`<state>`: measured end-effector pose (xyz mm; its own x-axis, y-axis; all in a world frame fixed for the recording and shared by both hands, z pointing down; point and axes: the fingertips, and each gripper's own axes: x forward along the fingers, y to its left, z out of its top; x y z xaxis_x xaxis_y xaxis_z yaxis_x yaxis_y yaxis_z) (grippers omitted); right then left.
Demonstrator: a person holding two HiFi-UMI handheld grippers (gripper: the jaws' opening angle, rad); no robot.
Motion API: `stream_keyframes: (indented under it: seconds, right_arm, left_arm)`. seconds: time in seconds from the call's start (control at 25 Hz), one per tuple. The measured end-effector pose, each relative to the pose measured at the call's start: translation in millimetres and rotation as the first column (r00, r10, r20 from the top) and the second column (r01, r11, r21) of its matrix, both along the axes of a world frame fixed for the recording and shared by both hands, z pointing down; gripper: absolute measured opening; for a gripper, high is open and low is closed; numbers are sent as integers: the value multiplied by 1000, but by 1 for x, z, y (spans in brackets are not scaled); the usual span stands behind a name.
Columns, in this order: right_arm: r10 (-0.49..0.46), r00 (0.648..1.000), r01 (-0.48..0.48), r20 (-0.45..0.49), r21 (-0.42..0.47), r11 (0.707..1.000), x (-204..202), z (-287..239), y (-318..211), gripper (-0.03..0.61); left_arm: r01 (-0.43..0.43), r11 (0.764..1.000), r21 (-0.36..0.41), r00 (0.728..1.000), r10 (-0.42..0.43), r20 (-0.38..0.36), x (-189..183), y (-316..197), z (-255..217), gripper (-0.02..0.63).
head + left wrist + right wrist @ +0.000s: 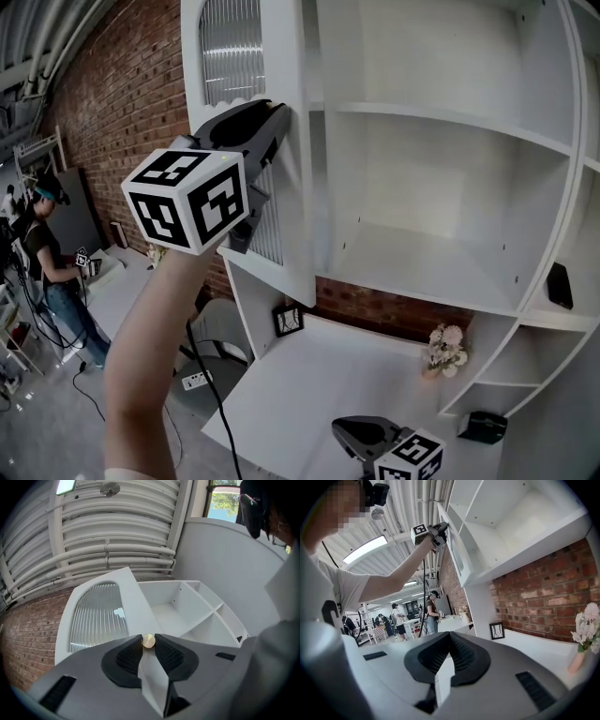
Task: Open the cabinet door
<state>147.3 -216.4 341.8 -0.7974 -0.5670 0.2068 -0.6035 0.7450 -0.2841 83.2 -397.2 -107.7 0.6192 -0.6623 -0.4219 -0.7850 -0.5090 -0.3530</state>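
The white cabinet door (292, 202) with a ribbed glass pane (232, 45) stands swung out from the cabinet (427, 267), whose shelves are bare. My left gripper (279, 120) is raised to the door's edge. In the left gripper view its jaws (148, 641) are shut on the door's small brass knob (148, 640), pads pressing it from both sides. My right gripper (345, 433) hangs low over the white desk (309, 375); its jaws (450, 634) are shut with nothing between them. The right gripper view shows the door (458, 555) from the side.
A small framed picture (288, 320) and a vase of flowers (444, 350) stand on the desk against the brick wall (122, 103). Black devices sit at the right (483, 427) and on a side shelf (560, 286). A person (47, 262) stands far left; a power strip (195, 380) lies on the floor.
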Motion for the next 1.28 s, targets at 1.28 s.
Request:
stream_keyframes:
  seconds: [1.28]
  right_arm:
    - [-100, 994, 100, -40, -6, 995, -96, 17, 12, 21]
  left_arm:
    - [-240, 970, -46, 967, 235, -95, -151, 84, -5, 95]
